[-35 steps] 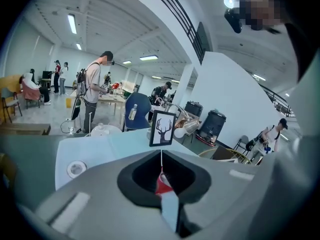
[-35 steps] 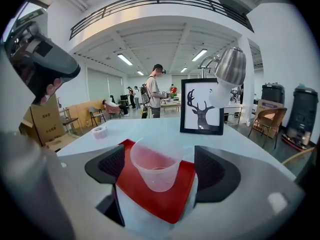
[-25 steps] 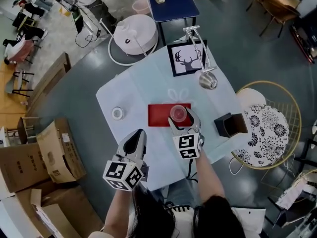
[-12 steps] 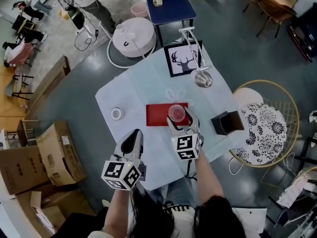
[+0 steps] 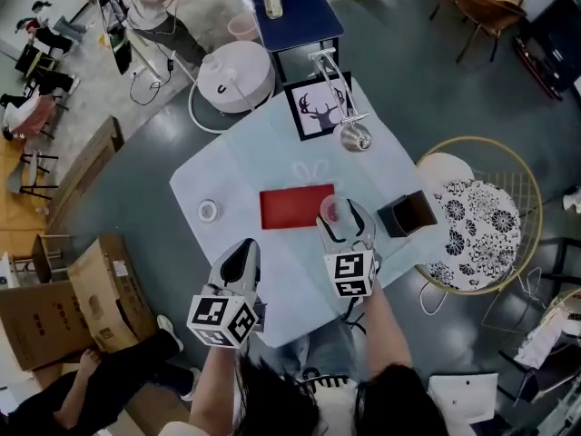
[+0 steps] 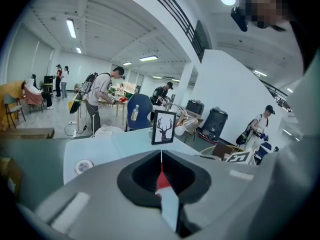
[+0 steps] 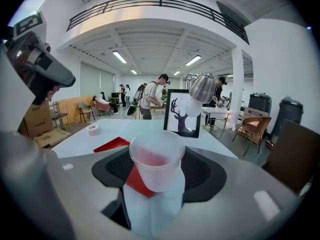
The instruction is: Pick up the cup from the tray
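Now the right tongs [image 5: 339, 218] grip the cup [image 7: 156, 163], apparently lifted at the right end of the red tray [image 5: 292, 207]; the left tongs [image 6: 161, 160] sit closed and empty. Squeeze gently, cup upright.

The cup [image 5: 332, 210] is a small, translucent plastic one, frosted white with a pinkish tint showing inside, open mouth up and empty. It stands upright between the two jaws of the right gripper [image 5: 339, 218], which press on its sides. In the right gripper view the cup [image 7: 157, 159] tapers toward its base and fills the middle of the gap. It sits at the right end of the tray [image 5: 297, 206], just past that edge (whether its base still touches anything cannot be told). The tray is a flat red rectangle lying near the table's middle, long side running left to right, bare on top.
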Available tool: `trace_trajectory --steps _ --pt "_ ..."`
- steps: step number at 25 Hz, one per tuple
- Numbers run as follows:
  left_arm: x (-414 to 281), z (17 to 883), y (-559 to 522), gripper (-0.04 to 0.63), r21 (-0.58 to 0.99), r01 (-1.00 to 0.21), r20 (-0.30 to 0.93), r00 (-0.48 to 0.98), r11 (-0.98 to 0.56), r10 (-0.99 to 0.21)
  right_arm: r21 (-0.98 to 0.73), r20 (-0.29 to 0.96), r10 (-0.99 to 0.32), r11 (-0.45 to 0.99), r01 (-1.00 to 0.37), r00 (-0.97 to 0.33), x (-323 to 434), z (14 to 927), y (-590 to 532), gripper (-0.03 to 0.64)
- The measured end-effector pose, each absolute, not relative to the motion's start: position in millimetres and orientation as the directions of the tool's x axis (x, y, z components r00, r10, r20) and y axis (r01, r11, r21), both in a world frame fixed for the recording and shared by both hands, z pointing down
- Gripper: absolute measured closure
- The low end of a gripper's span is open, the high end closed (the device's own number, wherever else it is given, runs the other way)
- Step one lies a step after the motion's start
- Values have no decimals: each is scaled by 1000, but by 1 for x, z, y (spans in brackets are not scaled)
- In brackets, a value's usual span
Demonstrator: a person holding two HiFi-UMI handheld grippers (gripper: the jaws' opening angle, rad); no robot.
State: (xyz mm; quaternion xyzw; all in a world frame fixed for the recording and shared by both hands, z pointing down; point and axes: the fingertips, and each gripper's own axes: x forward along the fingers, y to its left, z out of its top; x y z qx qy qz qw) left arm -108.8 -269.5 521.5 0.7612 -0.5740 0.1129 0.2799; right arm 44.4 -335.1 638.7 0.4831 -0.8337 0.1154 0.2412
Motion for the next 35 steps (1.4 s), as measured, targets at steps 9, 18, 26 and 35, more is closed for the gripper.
trace_trajectory --steps 9,18,26,35 --pt "-78 540 -263 594 345 -909 500 390 -235 -773 42 535 -768 440 -897 -351 79 646 -321 298" --pt "-56 550 -269 594 401 -884 488 427 -240 -761 8 542 -766 416 -909 -346 94 665 -321 299" --pt "-49 561 -275 594 398 -884 499 432 -244 -751 40 538 -771 426 -904 -340 93 679 -315 299" --pt "-44 559 -279 594 404 -881 489 436 -247 -756 13 518 -781 414 -910 -348 96 681 -312 291"
